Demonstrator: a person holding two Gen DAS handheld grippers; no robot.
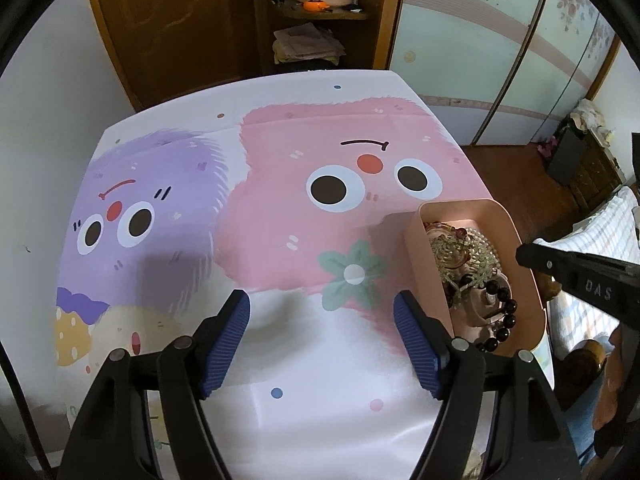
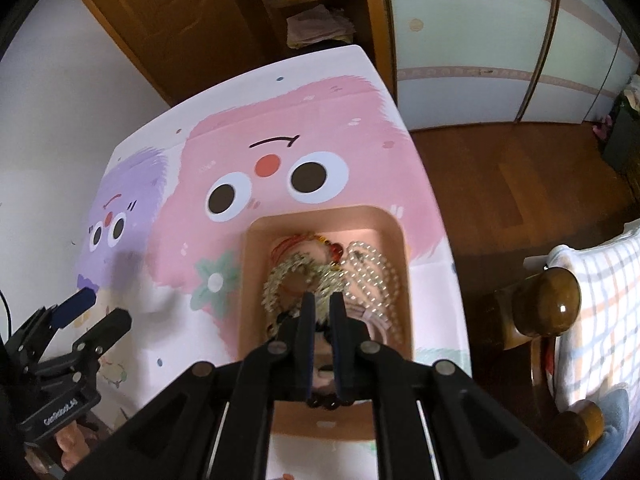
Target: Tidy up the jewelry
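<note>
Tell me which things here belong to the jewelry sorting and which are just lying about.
Part of the job:
- pink tray on the table
- gold chain
- pearl strands
- red cord bracelet
- dark bead bracelet
- right gripper, jaws shut, over the tray
- left gripper, jaws open, empty

Just lying about:
- cartoon tablecloth
- folded cloths on the shelf
- checked bedding

the surface (image 1: 304,420) lies bare from 9 to 1 o'clock in the left wrist view, open for passing. at 3 o'clock the pink tray (image 1: 424,256) walls off that side, crowded with jewelry (image 1: 472,264). the right claw (image 2: 322,300) hangs over it, blocking entry from above.
</note>
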